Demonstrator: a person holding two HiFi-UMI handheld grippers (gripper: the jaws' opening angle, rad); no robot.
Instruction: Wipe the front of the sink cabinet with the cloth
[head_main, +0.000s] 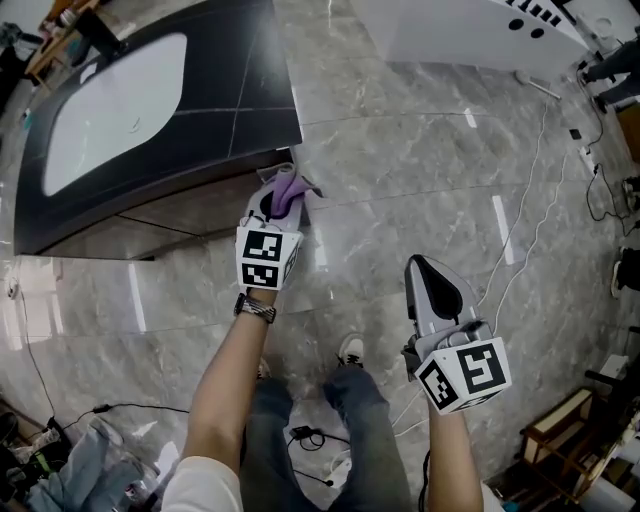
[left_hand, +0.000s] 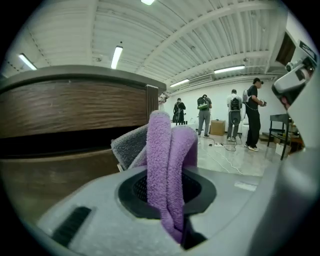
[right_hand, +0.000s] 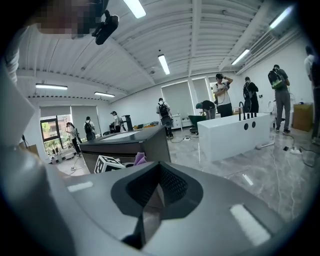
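A purple and grey cloth (head_main: 288, 189) (left_hand: 167, 155) is clamped in my left gripper (head_main: 275, 205) (left_hand: 170, 200), which is shut on it. The cloth sits by the right end of the sink cabinet's wood front (head_main: 190, 215) (left_hand: 70, 110), just under its dark top (head_main: 200, 90); I cannot tell whether it touches the wood. My right gripper (head_main: 432, 285) (right_hand: 150, 210) hangs lower right over the floor, jaws shut and empty. The right gripper view shows the cabinet (right_hand: 130, 142) and the cloth (right_hand: 139, 159) farther off.
A white basin (head_main: 115, 110) is set in the cabinet top. A white counter (head_main: 470, 30) (right_hand: 235, 132) stands at the back right. Cables (head_main: 530, 220) trail over the grey marble floor (head_main: 420, 170). My shoes (head_main: 350, 350) are below. Several people (left_hand: 230, 117) stand far off.
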